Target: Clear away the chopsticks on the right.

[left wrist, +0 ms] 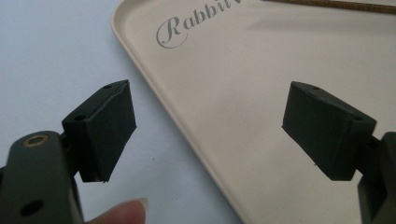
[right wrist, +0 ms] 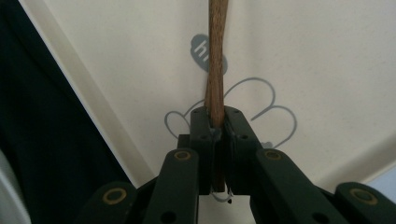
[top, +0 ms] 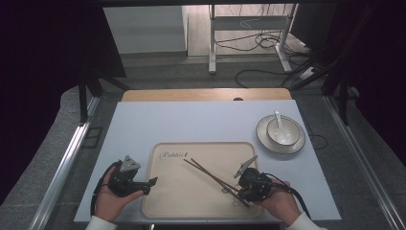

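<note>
Your right claw (right wrist: 215,128) grips the chopsticks (top: 210,175) over the tray (top: 167,196); your left claw (left wrist: 205,135) gapes wide at the tray's left edge.

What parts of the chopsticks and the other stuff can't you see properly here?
- Chopsticks: in the high view their near ends are hidden by the right claw; in the right gripper view the shut jaws cover the gripped part.
- Tray: the left gripper view's edges cut off its lettering.
- Spoon in the bowl: too small in the high view to show any contents.
</note>
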